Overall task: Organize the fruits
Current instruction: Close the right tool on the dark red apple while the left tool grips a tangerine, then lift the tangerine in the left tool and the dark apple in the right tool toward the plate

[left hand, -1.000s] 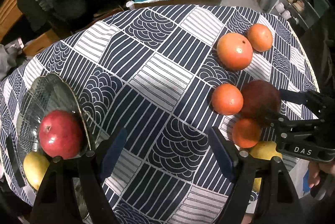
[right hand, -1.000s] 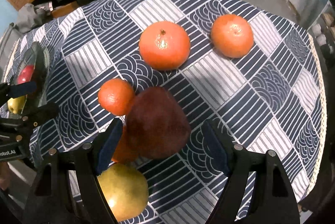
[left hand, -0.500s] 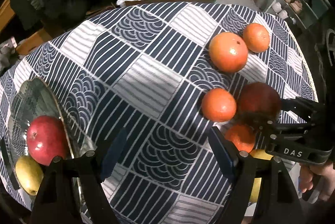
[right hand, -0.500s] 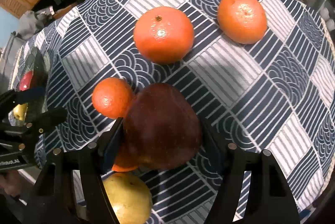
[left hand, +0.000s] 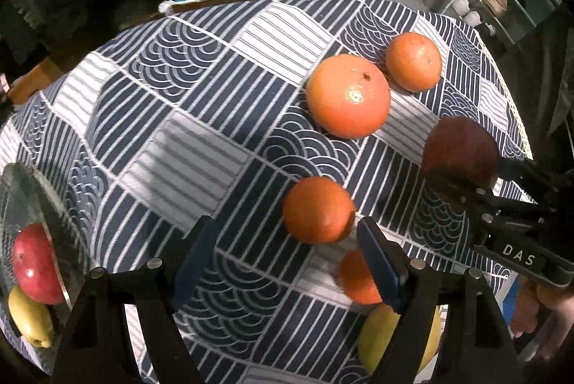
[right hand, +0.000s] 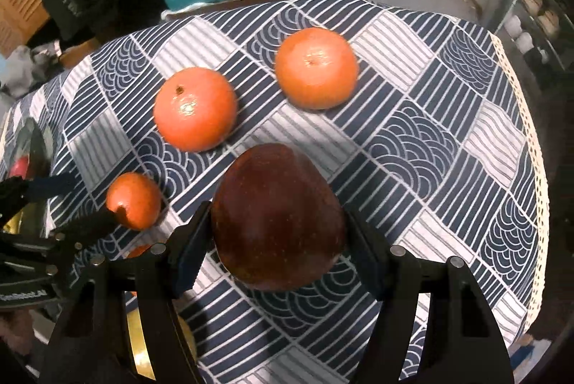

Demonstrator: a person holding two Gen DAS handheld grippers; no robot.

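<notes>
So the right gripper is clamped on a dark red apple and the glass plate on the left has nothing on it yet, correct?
Not quite: the glass plate already holds a red fruit and a yellow one, as the left wrist view shows. The right gripper does clamp the dark red apple.

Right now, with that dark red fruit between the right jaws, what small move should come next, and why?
Probably lift the dark red fruit straight up: the right gripper is clamped on both its sides, and oranges crowd close beside it.

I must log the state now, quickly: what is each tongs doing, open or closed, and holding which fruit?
Left tongs: open, holding nothing; a small orange lies just ahead.
Right tongs: closed on the dark red apple.
</notes>
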